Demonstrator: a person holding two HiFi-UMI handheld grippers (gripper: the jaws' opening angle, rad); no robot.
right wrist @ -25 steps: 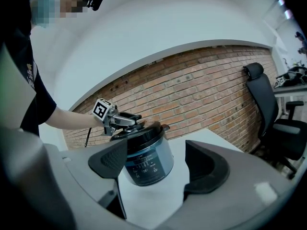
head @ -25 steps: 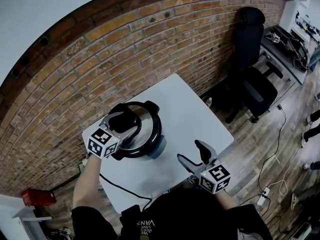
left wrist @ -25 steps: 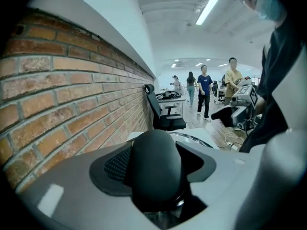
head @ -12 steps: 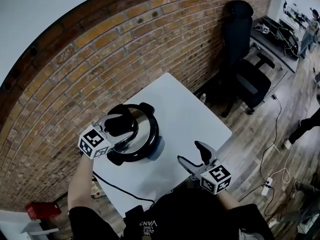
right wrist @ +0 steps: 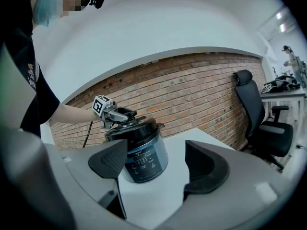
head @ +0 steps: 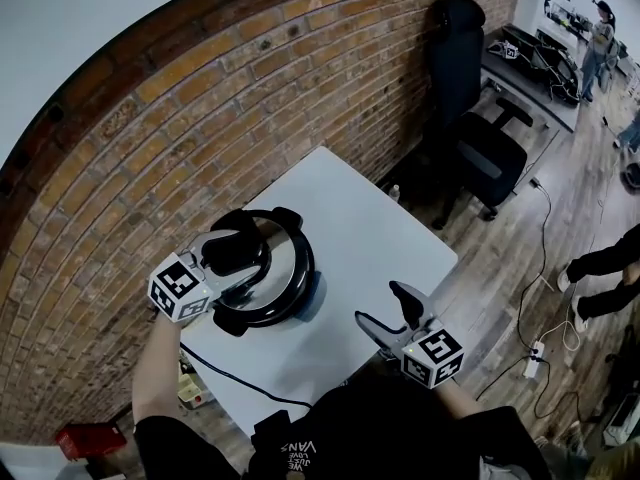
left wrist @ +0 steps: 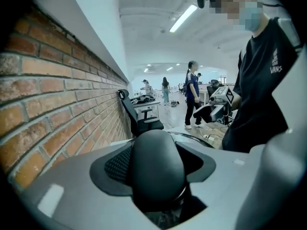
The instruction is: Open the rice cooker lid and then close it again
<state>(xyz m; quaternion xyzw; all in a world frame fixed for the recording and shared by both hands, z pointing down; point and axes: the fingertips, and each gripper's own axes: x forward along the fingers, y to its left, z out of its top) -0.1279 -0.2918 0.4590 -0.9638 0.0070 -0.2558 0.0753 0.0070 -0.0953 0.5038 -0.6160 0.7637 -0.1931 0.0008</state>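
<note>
A brick wall [head: 200,118] backs the white desk [head: 380,228] where we find the rice cooker [right wrist: 144,152] standing on the left part of the top, close to the wall, with a black office chair [head: 470,138] pushed off to the right. The cooker is a round dark pot with a bluish body and a printed control panel [right wrist: 143,161] on its front; its shiny steel lid [head: 285,258] with a black rim lies flat and shut on it, and a black power cord [head: 240,383] hangs over the desk's near edge. The left tongs [head: 245,255] come in from the left on a bare, outstretched forearm, tilted down over the lid and clamped on the lid handle [left wrist: 158,171], a rounded black knob that fills the space between the pads. The right tongs [head: 382,305] hang over the desk's near right edge, well apart from the cooker, pointed towards it, jaws wide apart with nothing between them.
</note>
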